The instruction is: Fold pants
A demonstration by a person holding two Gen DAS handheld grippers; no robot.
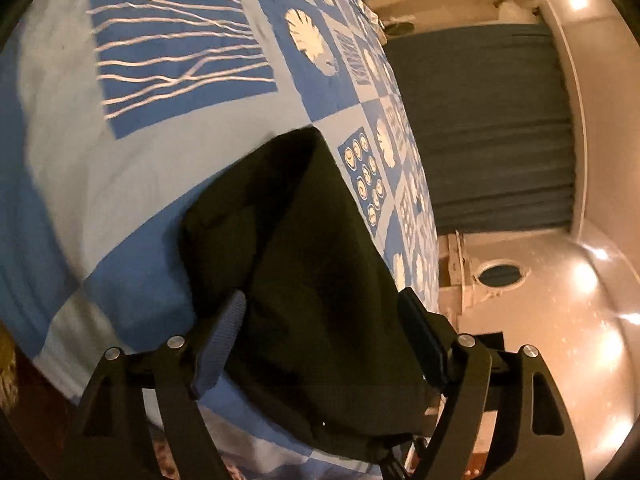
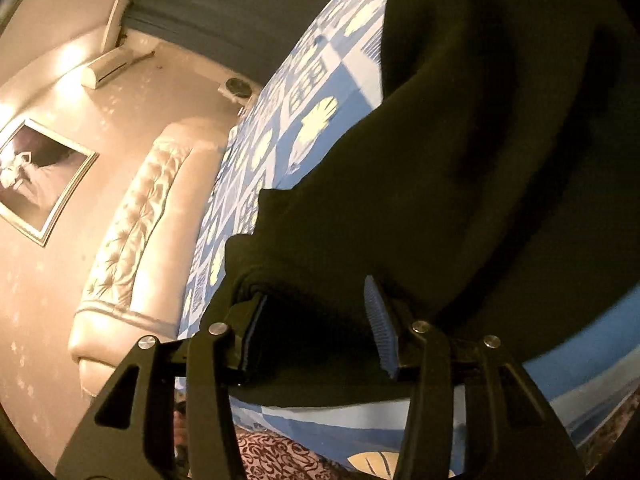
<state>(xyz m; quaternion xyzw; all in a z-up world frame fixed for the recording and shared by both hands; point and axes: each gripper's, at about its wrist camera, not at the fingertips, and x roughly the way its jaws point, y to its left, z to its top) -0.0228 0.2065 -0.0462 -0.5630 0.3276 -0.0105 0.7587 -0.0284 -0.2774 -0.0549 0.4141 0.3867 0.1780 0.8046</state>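
Dark olive pants (image 1: pixel 312 280) lie bunched on the blue patterned bedspread (image 1: pixel 120 184), lower centre of both frames, between the spread jaws of left gripper (image 1: pixel 320 344) and right gripper (image 2: pixel 316 320), presumably positioned to pinch an edge for folding.

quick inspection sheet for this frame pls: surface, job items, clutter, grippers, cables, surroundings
Surface: bed with blue-and-white patterned bedspread.
Job's things: dark pants, bunched, lying on the bedspread, cloth between both grippers' fingers.
Clutter: nothing seen.
Grippers: left gripper jaws wide apart around cloth; right gripper also apart; grip cannot be confirmed.
Cables: nothing seen.
Surroundings: dark curtain, tufted headboard, framed picture, wall air conditioner.
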